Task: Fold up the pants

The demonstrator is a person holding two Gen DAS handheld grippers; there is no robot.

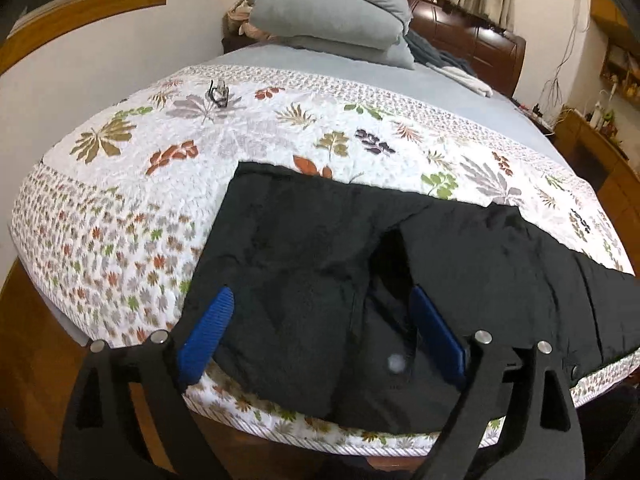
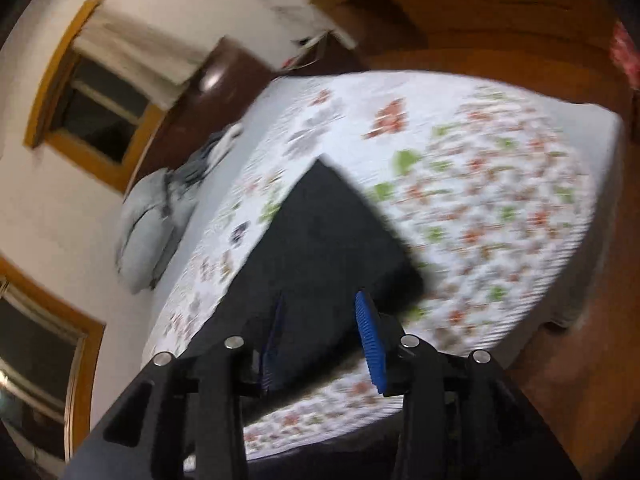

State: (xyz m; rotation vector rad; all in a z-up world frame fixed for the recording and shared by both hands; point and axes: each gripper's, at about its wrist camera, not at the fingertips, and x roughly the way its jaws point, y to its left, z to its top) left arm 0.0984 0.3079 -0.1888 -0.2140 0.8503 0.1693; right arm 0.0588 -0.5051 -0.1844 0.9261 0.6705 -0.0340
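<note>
1. The right wrist view is smeared by motion blur: the quilt [image 2: 480, 184] pattern runs into streaks, and the far edge of the black pants [image 2: 332, 232] is soft and hard to trace.
2. In the left wrist view the pants [image 1: 312, 248] are cut off at the right edge of the picture, so the end of that stretch is hidden; a pale round spot low on the fabric is too blurred to identify.
3. The pants lie flat on the quilt [image 1: 248, 128] at the near edge of the bed, the cloth reaching to the mattress edge, with a dark fold or slit near the middle.
4. The left gripper [image 1: 320, 332] hangs over the near part of the pants, its blue pads spread wide apart and pressing on nothing.
5. The right gripper [image 2: 320, 340] has its pads apart, with black cloth seen in the gap but not pinched.
6. At the head of the bed sit grey pillows [image 1: 332, 12] before a dark wooden headboard [image 1: 476, 40]; a small dark object [image 1: 218, 94] lies on the quilt near its far left corner, too small to name.
7. Wooden-framed windows [image 2: 96, 116] and a wooden floor [image 2: 568, 380] surround the bed.
</note>
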